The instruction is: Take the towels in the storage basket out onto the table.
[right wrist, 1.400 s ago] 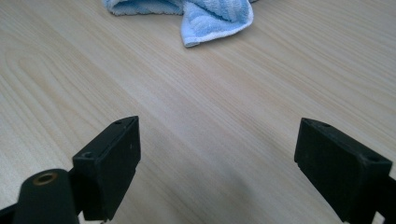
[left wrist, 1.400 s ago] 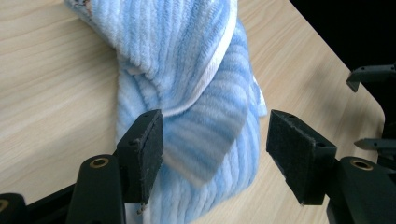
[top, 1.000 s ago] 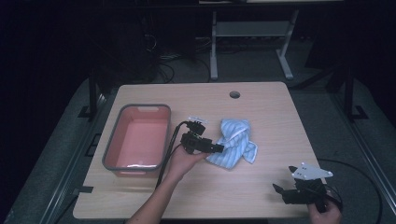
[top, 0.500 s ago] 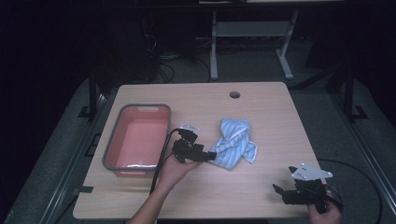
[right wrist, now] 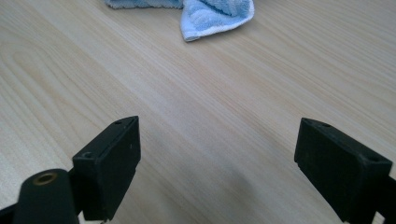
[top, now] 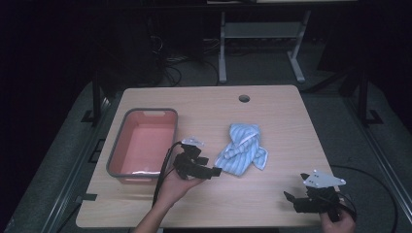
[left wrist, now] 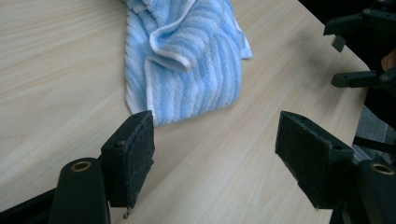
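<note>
STATUS: release done — my left gripper [top: 214, 171] has just been opening, jaws wide, nothing between | TOWEL: blue striped towel [top: 243, 150] crumpled mid-table, just beside | RIGHT: right gripper [top: 291, 199] wide, empty | LEFT: red bin [top: 142, 112] (empty) — towel not yet in.

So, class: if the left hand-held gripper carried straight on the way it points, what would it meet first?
Most likely the blue striped towel; the left hand-held gripper has open jaws, with bare table before the towel's near edge.
</note>
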`<state>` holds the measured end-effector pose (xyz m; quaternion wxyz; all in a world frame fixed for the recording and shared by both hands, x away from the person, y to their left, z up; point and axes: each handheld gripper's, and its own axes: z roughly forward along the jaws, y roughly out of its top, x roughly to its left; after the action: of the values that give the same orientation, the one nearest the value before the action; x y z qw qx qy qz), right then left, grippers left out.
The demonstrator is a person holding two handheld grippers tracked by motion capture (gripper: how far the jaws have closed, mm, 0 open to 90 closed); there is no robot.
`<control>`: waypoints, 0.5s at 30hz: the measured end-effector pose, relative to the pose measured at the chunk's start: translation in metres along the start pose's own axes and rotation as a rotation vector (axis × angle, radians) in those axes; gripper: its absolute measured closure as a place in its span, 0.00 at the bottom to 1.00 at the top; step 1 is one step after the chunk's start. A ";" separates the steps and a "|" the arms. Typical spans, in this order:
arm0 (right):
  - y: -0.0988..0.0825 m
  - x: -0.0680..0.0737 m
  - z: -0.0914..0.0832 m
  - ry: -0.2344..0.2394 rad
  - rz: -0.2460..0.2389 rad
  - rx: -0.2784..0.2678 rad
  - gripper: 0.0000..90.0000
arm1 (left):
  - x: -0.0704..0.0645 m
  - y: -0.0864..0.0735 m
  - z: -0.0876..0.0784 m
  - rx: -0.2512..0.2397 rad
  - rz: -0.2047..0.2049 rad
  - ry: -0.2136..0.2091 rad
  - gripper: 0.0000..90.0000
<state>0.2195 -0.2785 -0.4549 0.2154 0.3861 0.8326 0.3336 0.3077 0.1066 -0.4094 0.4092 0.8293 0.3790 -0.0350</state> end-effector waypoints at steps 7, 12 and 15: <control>0.000 0.000 0.000 -0.002 -0.002 0.000 0.15 | -0.004 -0.012 -0.004 0.002 0.010 -0.006 0.31; 0.000 0.000 0.001 -0.003 -0.004 0.000 0.15 | -0.005 -0.019 -0.007 0.000 0.006 -0.012 0.30; 0.000 0.001 0.001 -0.006 -0.004 -0.001 0.15 | -0.005 -0.024 -0.008 0.000 0.004 -0.015 0.29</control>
<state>0.2197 -0.2772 -0.4557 0.2186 0.3855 0.8326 0.3323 0.2868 0.1184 -0.4179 0.4122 0.8296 0.3744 -0.0406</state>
